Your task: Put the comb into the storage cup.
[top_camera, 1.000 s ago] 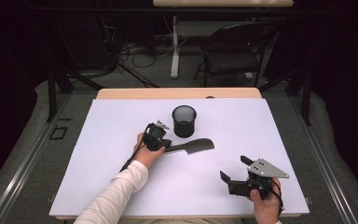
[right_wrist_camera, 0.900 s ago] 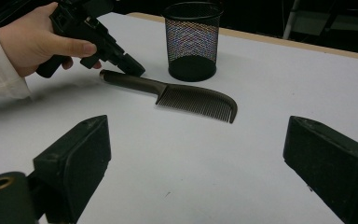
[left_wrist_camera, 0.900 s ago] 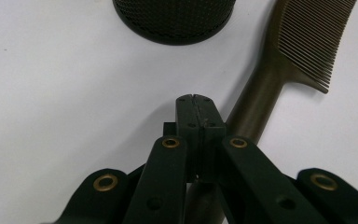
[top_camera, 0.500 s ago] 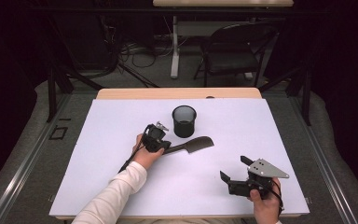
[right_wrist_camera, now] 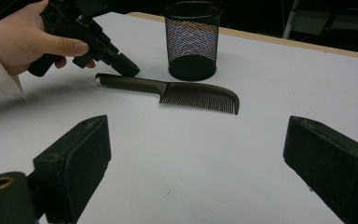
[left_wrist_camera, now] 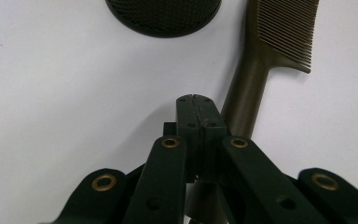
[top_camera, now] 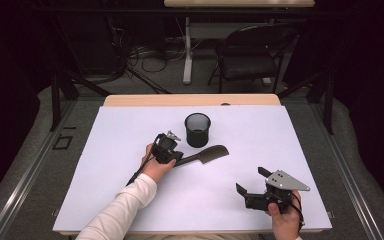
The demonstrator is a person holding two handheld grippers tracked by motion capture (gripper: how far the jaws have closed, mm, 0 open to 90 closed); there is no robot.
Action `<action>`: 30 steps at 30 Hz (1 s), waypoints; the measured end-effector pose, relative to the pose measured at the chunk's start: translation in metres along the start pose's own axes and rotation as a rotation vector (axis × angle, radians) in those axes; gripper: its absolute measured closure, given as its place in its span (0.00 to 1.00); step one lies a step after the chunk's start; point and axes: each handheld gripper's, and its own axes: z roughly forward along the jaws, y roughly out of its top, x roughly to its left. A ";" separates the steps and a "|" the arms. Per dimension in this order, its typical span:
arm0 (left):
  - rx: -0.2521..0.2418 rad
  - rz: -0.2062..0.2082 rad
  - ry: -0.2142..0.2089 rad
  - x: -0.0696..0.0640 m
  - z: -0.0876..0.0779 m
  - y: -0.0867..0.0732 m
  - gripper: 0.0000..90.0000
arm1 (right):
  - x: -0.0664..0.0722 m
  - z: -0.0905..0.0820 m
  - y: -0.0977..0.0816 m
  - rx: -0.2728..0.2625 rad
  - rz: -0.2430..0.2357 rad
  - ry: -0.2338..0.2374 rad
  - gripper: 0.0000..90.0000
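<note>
We see a white table top with a bare wooden edge along its far side. Beyond it we find a dark folding chair on the grey floor, a tangle of cables beside a pale desk leg.

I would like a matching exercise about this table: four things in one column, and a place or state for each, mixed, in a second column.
Things:
1. comb
2. mesh cup
3. left gripper
4. right gripper

Places or states:
A. fingers wide apart, nothing between them
B. standing upright, just beyond the comb
C. lying flat on the white table
D. fingers pressed together, beside the comb's handle

Pairs: 1-C, 2-B, 3-D, 4-A
</note>
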 end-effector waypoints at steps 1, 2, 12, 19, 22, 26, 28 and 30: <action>-0.001 0.000 0.006 0.000 0.000 0.000 1.00 | 0.000 0.000 0.000 0.000 0.000 0.000 0.08; -0.002 0.000 0.009 -0.001 -0.001 0.000 1.00 | 0.000 0.000 0.000 0.000 0.000 0.000 0.08; -0.034 0.000 0.009 -0.001 -0.014 0.002 0.88 | 0.000 0.000 0.000 0.002 0.000 0.001 0.08; -0.048 -0.004 0.013 0.000 -0.021 0.002 0.78 | 0.000 0.000 0.000 0.004 0.002 0.001 0.08; -0.061 -0.015 0.011 0.001 -0.025 0.002 0.72 | 0.001 0.000 0.000 0.006 -0.002 0.001 0.08; -0.072 -0.021 0.011 0.001 -0.030 0.003 0.65 | 0.001 0.000 0.000 0.006 0.000 0.001 0.08; -0.076 -0.026 0.015 0.001 -0.032 0.003 0.62 | 0.001 0.000 0.000 0.006 0.000 0.002 0.08; -0.081 -0.037 0.011 0.002 -0.035 0.003 0.60 | 0.001 0.001 0.000 0.007 0.001 0.001 0.08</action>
